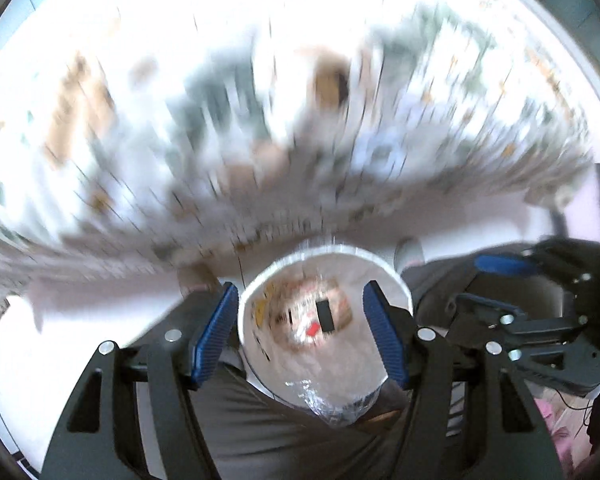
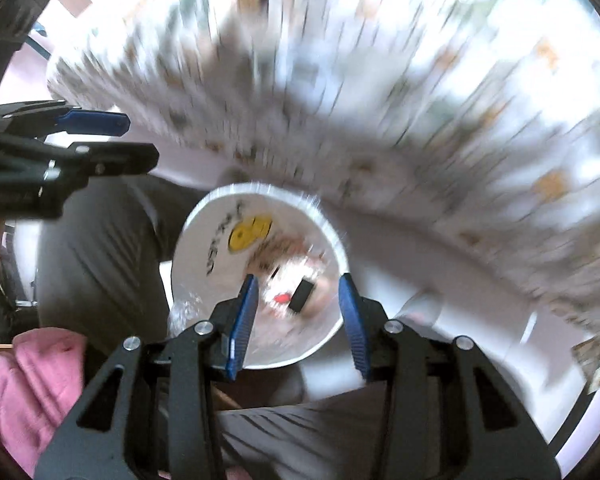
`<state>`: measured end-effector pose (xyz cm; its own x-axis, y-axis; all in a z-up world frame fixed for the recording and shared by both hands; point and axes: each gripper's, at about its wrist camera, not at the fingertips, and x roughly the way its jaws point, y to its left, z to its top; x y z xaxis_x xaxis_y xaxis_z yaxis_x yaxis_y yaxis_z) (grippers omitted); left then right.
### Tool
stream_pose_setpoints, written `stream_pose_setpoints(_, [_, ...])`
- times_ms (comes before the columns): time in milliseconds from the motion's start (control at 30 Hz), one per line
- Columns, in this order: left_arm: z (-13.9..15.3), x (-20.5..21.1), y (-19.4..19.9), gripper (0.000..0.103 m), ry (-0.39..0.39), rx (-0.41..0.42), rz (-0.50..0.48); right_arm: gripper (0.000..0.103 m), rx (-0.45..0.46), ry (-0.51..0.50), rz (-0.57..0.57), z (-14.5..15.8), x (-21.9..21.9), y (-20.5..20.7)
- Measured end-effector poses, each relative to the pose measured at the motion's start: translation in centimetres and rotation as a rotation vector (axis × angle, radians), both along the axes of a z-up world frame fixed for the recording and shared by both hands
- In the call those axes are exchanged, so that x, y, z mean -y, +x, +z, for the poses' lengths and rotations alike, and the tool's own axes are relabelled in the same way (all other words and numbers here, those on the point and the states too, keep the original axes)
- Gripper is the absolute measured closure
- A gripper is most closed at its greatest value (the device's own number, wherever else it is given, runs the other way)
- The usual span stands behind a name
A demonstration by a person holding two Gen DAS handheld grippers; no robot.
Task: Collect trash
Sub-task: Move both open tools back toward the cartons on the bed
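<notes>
White round bin [image 1: 332, 264] sits lower centre in both wrist views, seen from above, with a clear plastic liner [image 1: 332, 404] spilling over its near rim. Inside: blurred wrappers, a small black block [image 1: 325, 316], a red scrap [image 1: 311, 330]; inner wall carries a yellow sticker [image 2: 249, 233]. Left gripper [image 1: 300, 332] fingers wide, empty. Right gripper [image 2: 298, 326] fingers narrower, gripping nothing. Patterned tablecloth [image 1: 260, 128] above is motion-blurred.

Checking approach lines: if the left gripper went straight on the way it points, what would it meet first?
Probably the white bin: the left gripper points into its open mouth, toward the trash inside. Depth unclear.
</notes>
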<state>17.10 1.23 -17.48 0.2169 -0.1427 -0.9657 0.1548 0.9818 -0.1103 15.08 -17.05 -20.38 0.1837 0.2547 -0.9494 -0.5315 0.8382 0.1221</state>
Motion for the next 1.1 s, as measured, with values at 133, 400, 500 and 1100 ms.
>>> stream_pose_setpoints(133, [5.0,0.5,1.1,0.027,0.038,0.095,-0.019,0.053,0.13,-0.025,0.023,5.7,1.1,0.3])
stream_pose_setpoints(400, [10.4,1.5,2.8,0.019,0.067,0.179,-0.042,0.044,0.247,-0.024,0.056,12.7,2.4,0.8])
stream_pose_setpoints(500, [12.0,1.8,3.5,0.016,0.087,0.213,-0.05,0.039,0.295,-0.028,0.064,14.8,2.5,1.2])
stream_pose_setpoints(1100, [16.0,1.5,11.1,0.013,0.086,0.238,-0.058,0.028,0.465,-0.059,0.119,22.5,1.8,7.5])
